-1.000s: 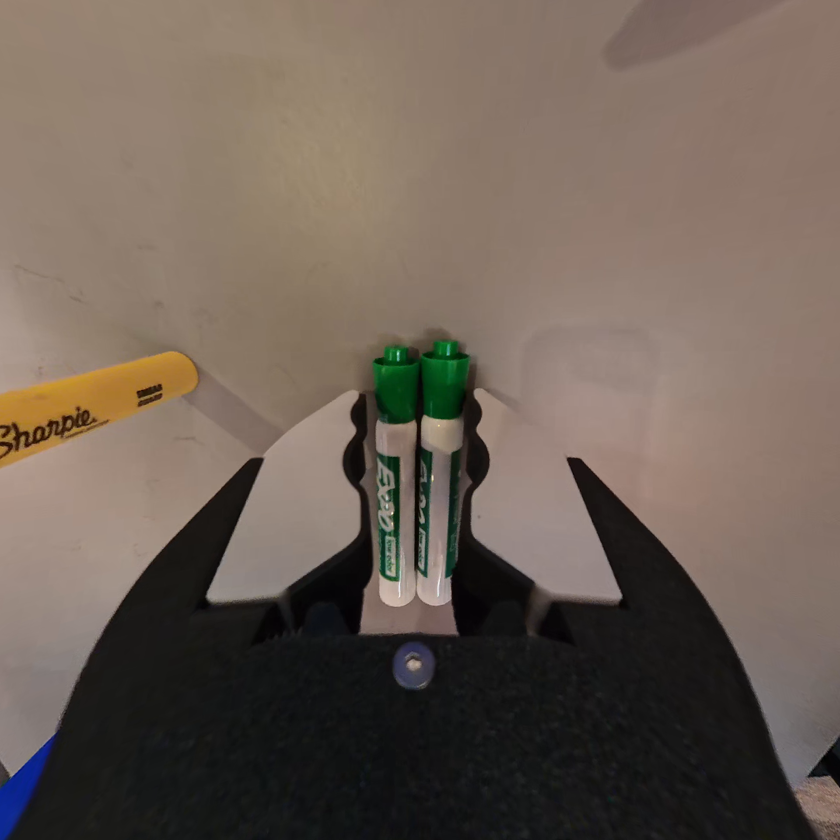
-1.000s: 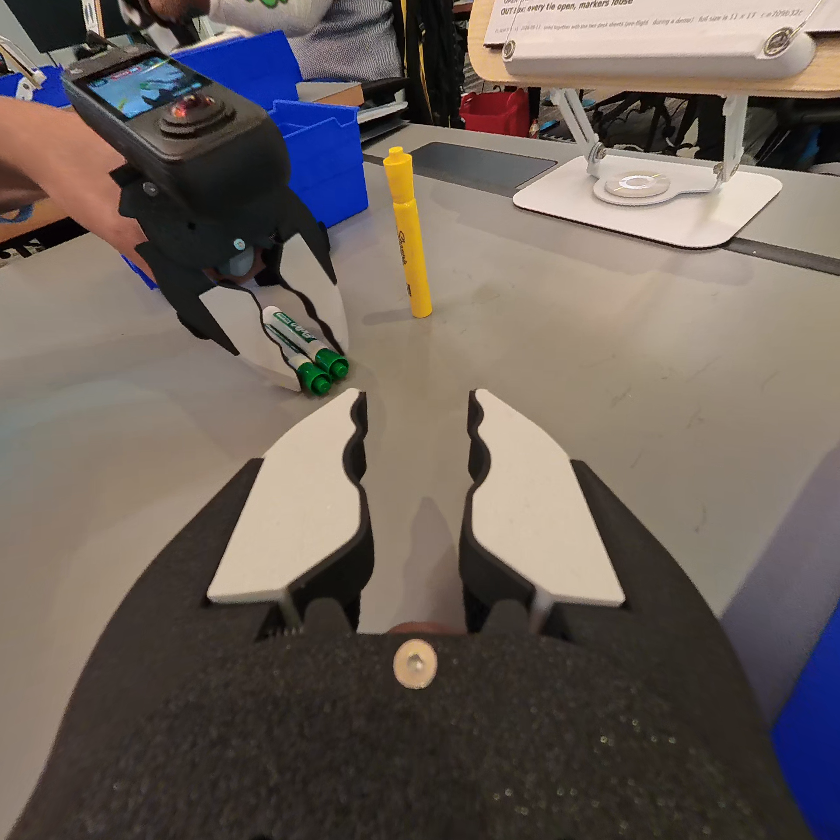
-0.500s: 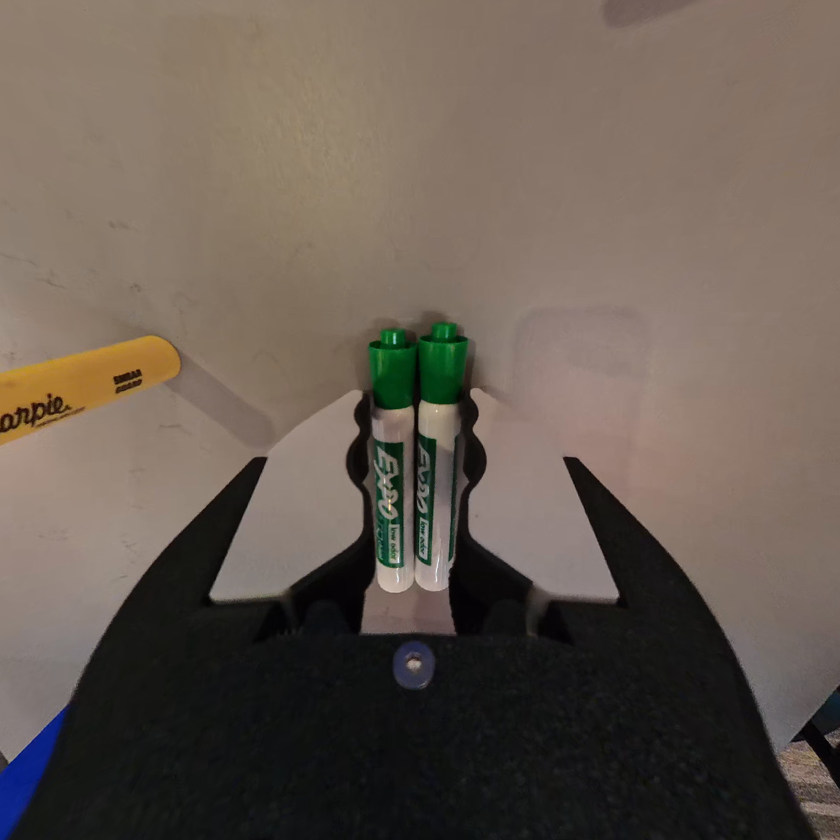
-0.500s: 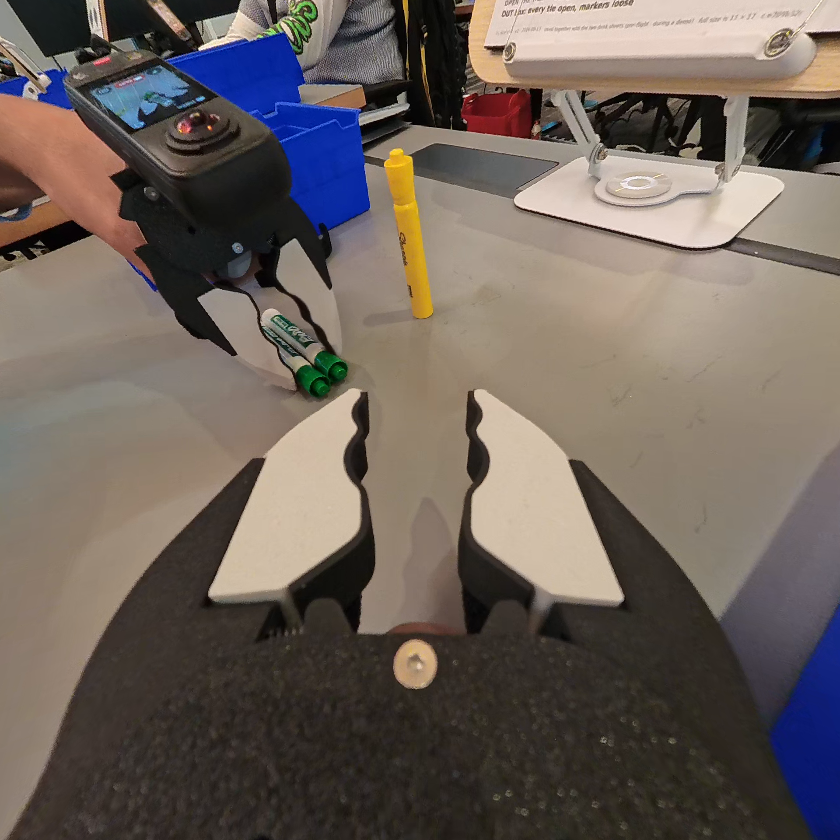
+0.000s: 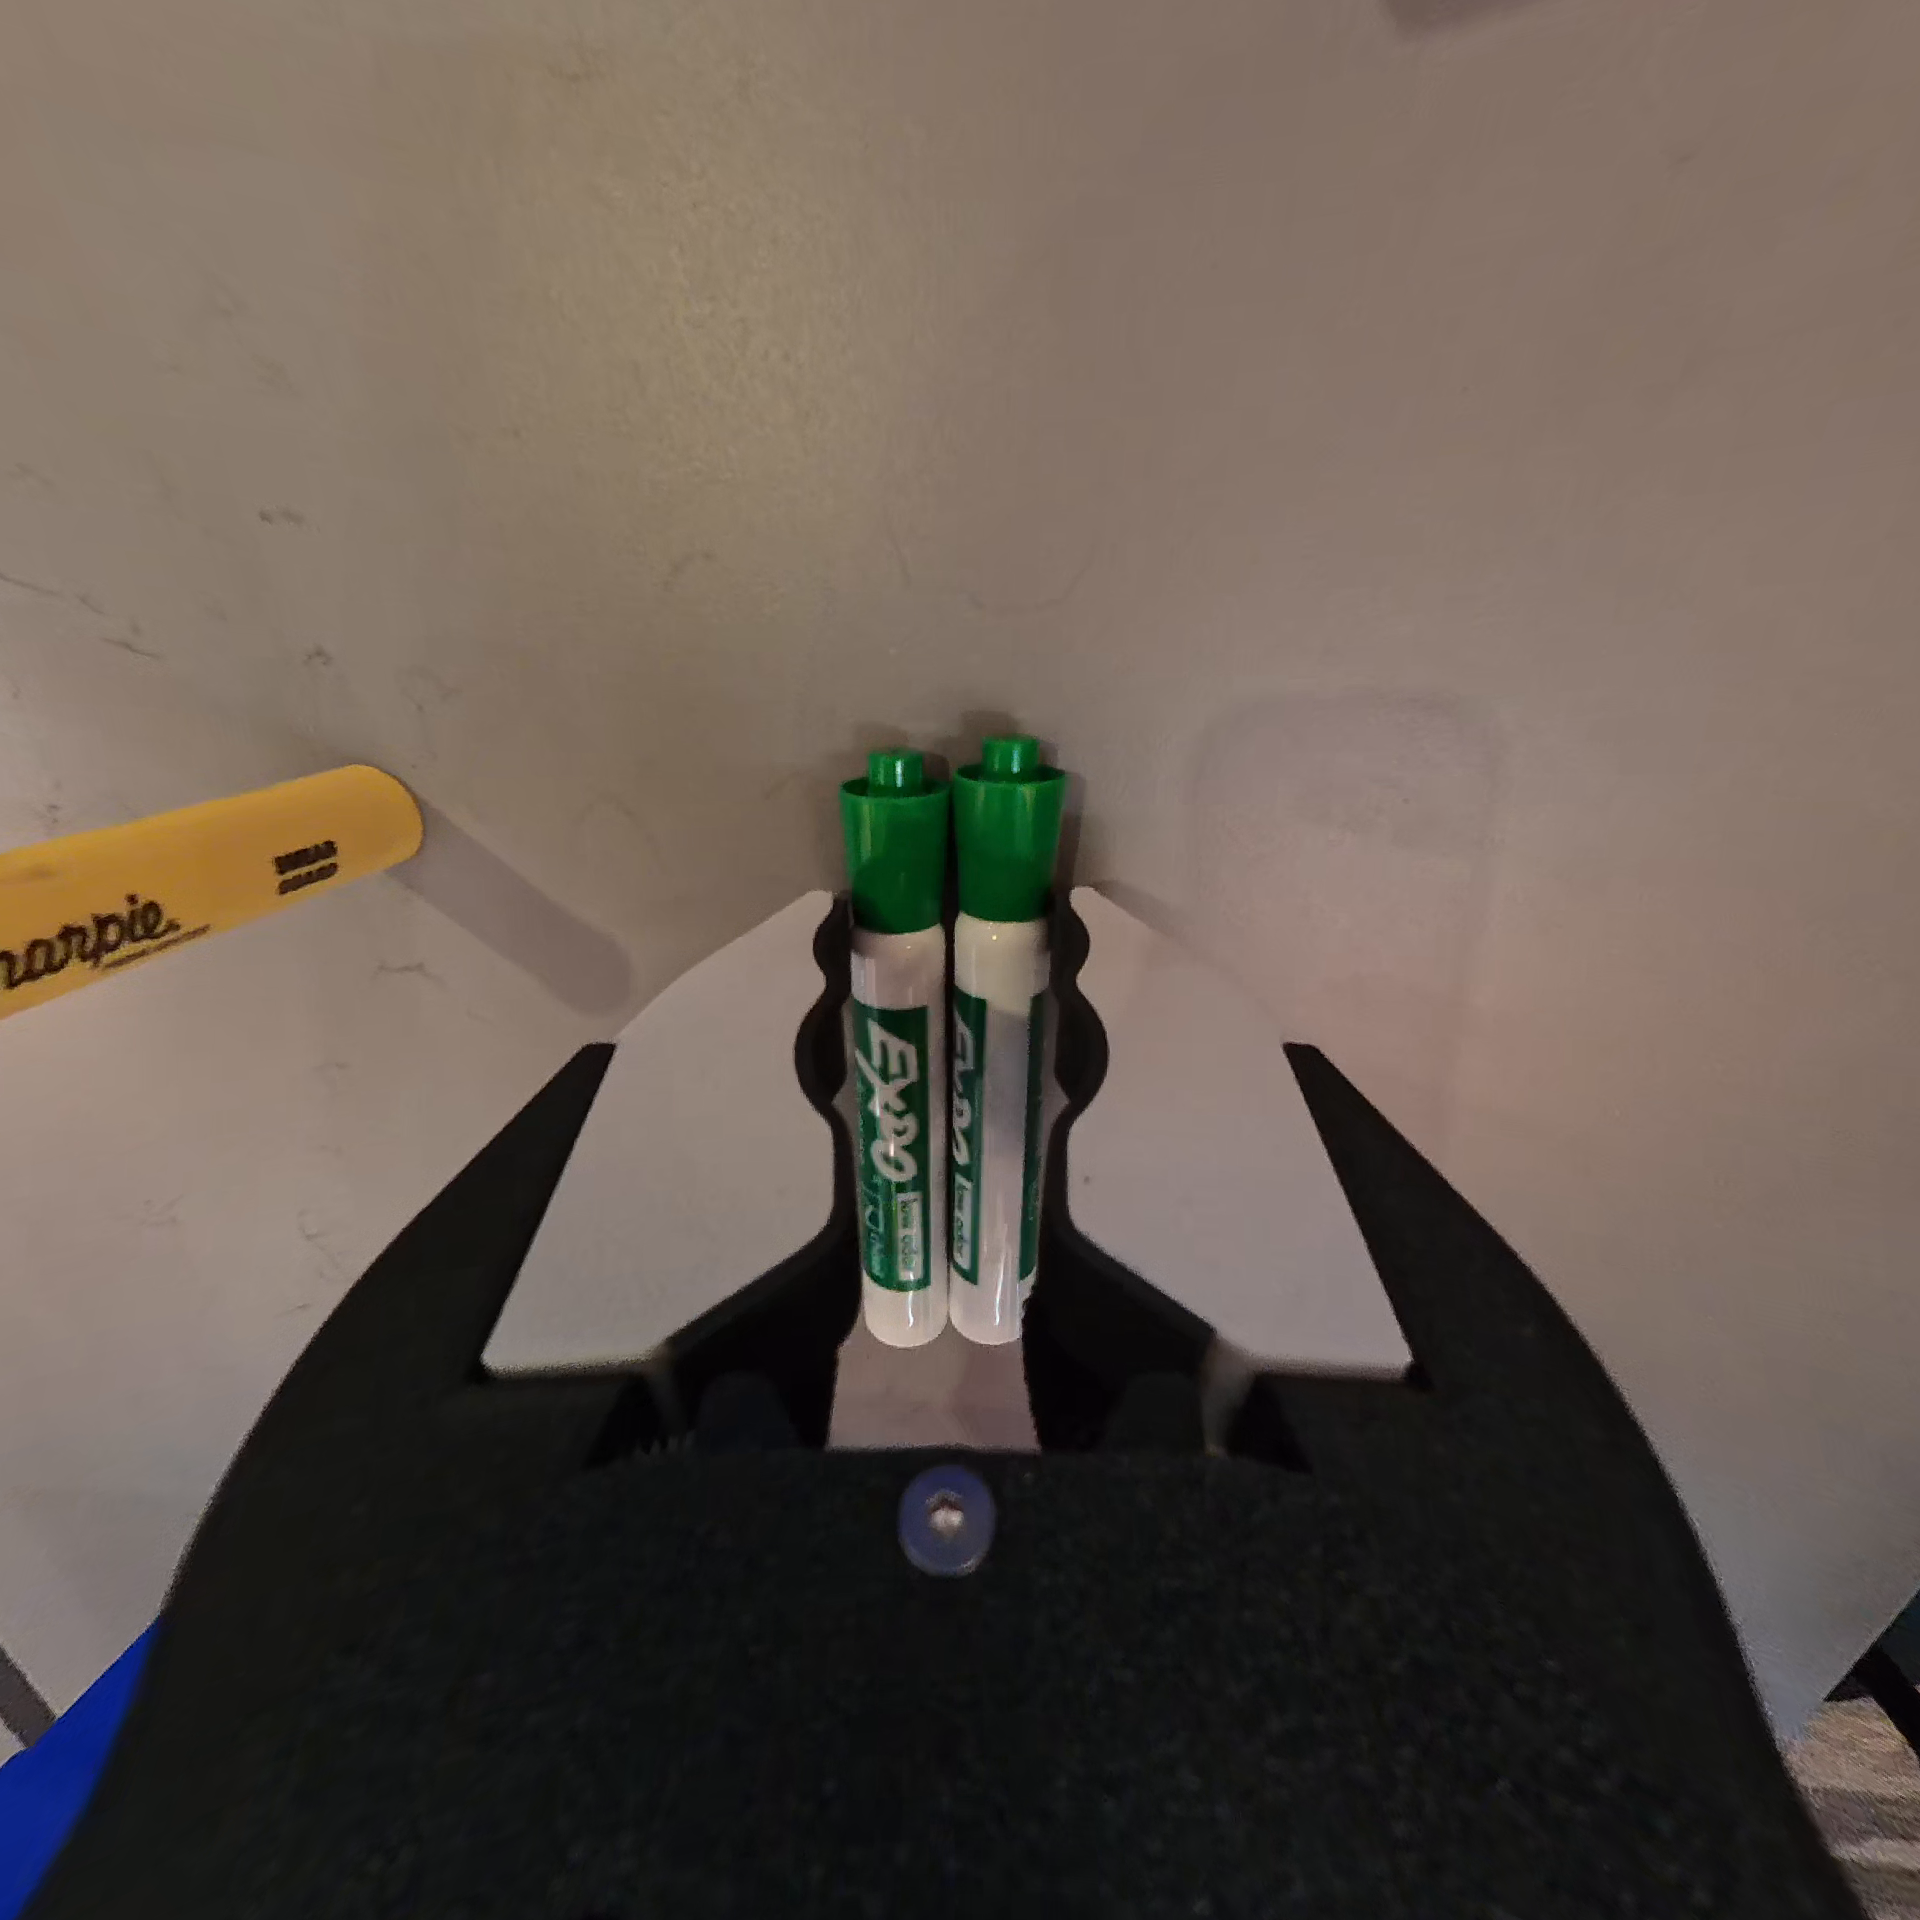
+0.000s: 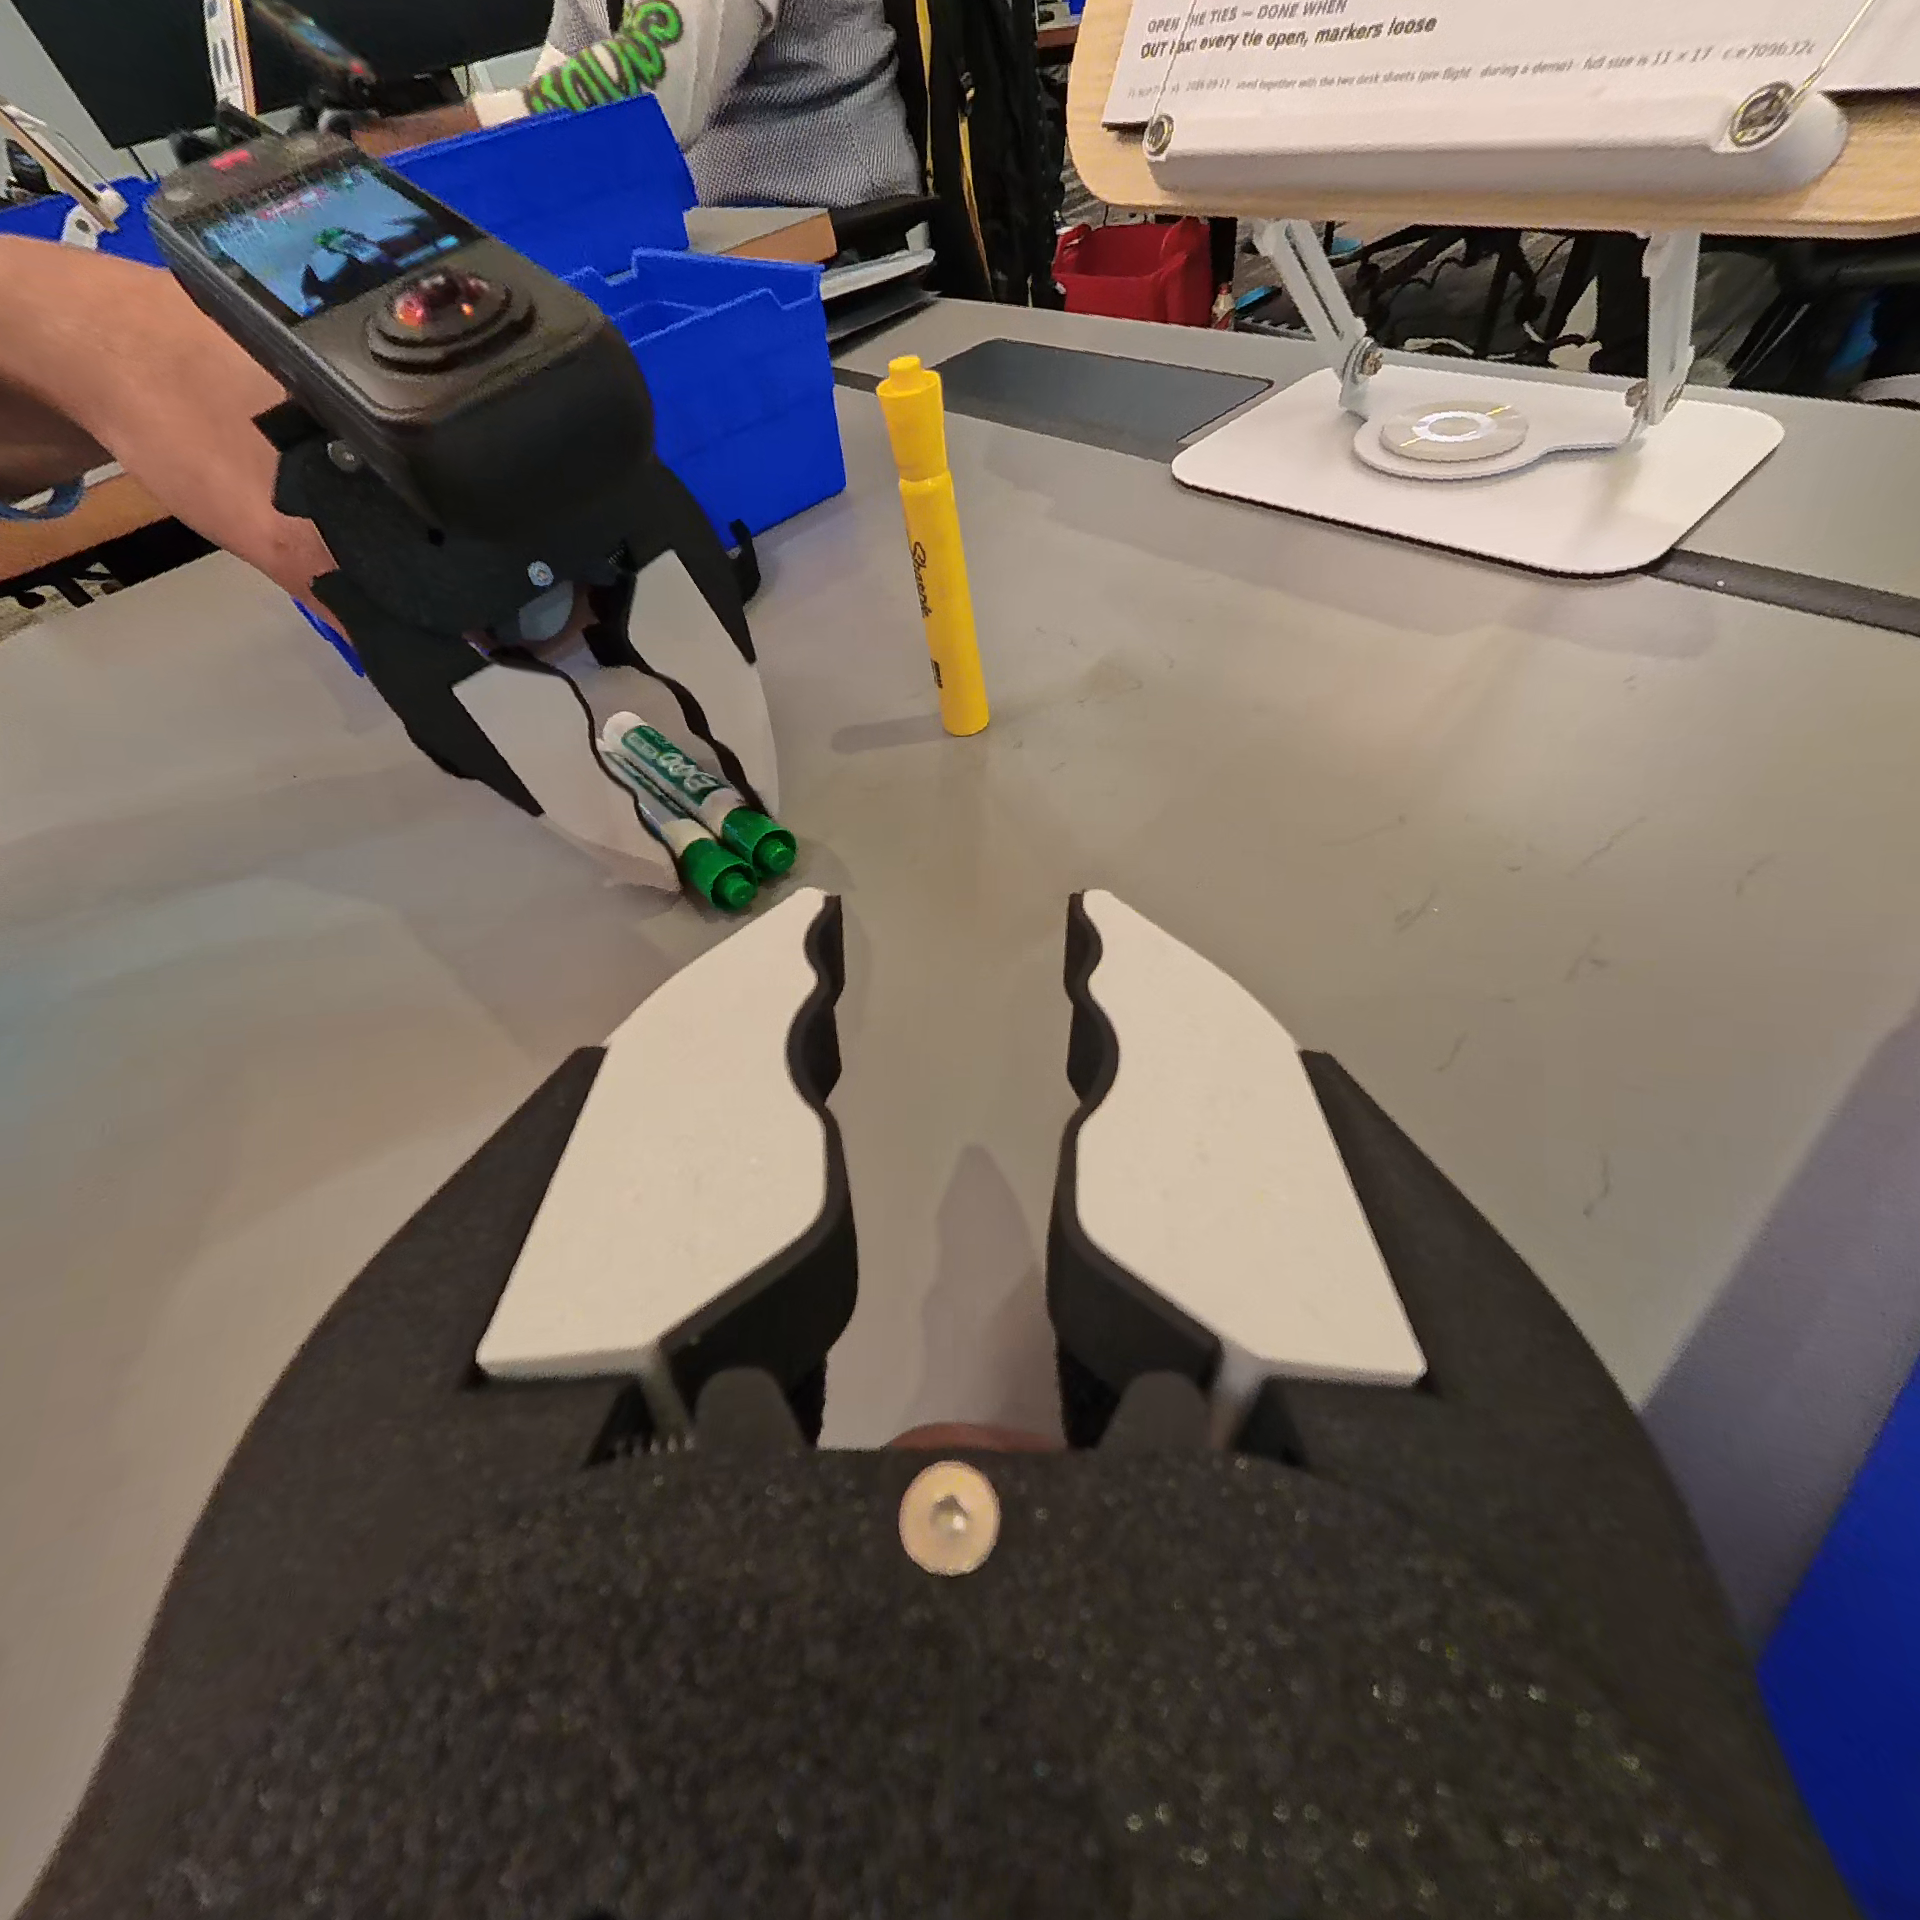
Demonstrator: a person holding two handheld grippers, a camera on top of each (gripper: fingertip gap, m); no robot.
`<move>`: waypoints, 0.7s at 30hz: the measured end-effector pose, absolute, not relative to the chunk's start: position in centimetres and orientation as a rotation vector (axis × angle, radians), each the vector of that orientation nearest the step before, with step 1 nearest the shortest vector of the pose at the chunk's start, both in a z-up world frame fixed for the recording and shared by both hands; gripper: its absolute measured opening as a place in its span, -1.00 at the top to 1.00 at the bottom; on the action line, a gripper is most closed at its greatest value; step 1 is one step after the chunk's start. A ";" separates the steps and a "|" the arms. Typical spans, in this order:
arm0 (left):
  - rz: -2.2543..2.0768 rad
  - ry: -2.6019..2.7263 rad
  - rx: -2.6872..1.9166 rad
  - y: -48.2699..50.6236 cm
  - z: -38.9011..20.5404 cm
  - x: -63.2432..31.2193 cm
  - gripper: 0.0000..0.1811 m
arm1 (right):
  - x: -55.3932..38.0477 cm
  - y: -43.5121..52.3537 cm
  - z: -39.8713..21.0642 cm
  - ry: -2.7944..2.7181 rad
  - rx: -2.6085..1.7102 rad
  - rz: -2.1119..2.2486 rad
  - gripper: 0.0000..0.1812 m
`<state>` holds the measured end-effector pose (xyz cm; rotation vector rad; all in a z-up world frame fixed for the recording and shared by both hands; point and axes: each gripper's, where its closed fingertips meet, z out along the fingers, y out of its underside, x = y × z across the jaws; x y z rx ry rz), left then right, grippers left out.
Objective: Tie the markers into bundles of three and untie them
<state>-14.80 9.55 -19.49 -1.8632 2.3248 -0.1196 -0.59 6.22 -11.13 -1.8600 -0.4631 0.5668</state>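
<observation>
Clamped side by side between the fingers of the left gripper (image 5: 948, 904) are two green-capped markers (image 5: 945, 1049), their caps protruding past the fingertips and pointed down at the grey table (image 5: 1039, 364). In the right wrist view, the left gripper (image 6: 717, 831) is seen tilted steeply downward, with the green-capped markers (image 6: 696, 805) at or just above the table (image 6: 1351, 883); contact cannot be confirmed. A yellow marker (image 6: 935, 561) is laid flat on the table just beyond the green-capped markers, apart from them, its cap end directed away; its rounded tail end is shown in the left wrist view (image 5: 197, 883). The right gripper (image 6: 954, 914) is held near the green-capped markers, its jaws parted and nothing between them. A blue bin (image 6: 727, 384) is placed beyond the left gripper, and a white stand base (image 6: 1475, 468) is located far beyond the yellow marker.
</observation>
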 end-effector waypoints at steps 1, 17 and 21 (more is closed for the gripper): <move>-0.118 2.322 -1.860 9.6 -19.4 -14.8 0.60 | -0.6 6.2 -11.1 -0.464 -1.860 0.567 0.55; -0.109 2.330 -1.891 9.8 -19.6 -15.4 0.60 | -0.9 6.1 -11.1 -0.472 -1.859 0.566 0.55; -0.145 2.320 -1.907 9.7 -19.7 -15.3 0.60 | -0.8 6.1 -11.1 -0.468 -1.860 0.569 0.55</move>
